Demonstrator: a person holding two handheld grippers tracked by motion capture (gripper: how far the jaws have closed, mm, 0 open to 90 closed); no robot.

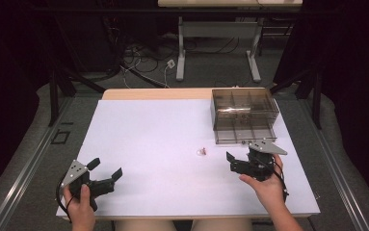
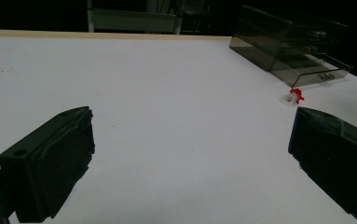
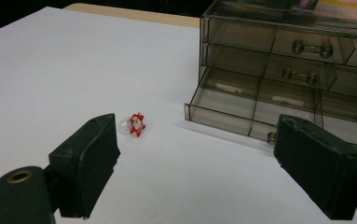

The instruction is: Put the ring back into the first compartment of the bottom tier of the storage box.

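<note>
A small white ring with a red figure on it point(image 1: 202, 152) lies on the white table point(image 1: 148, 130), just left of a smoky clear drawer cabinet point(image 1: 243, 108). The cabinet's bottom drawer point(image 1: 244, 136) is pulled out. My right gripper point(image 1: 231, 162) hovers open near the front right, its jaws pointing left toward the ring point(image 3: 136, 123), which lies just beyond its left jaw. Nothing sits between its jaws point(image 3: 199, 158). My left gripper point(image 1: 106, 169) is open at the front left and holds nothing. From it the ring point(image 2: 295, 96) lies far off to the right, in front of the cabinet point(image 2: 288, 44).
The pulled-out drawer point(image 3: 241, 109) juts toward the right gripper. A wooden strip point(image 1: 153, 93) edges the table's far side. Beyond it are a desk frame point(image 1: 218, 48) and cables on the floor. A black frame stands at both sides.
</note>
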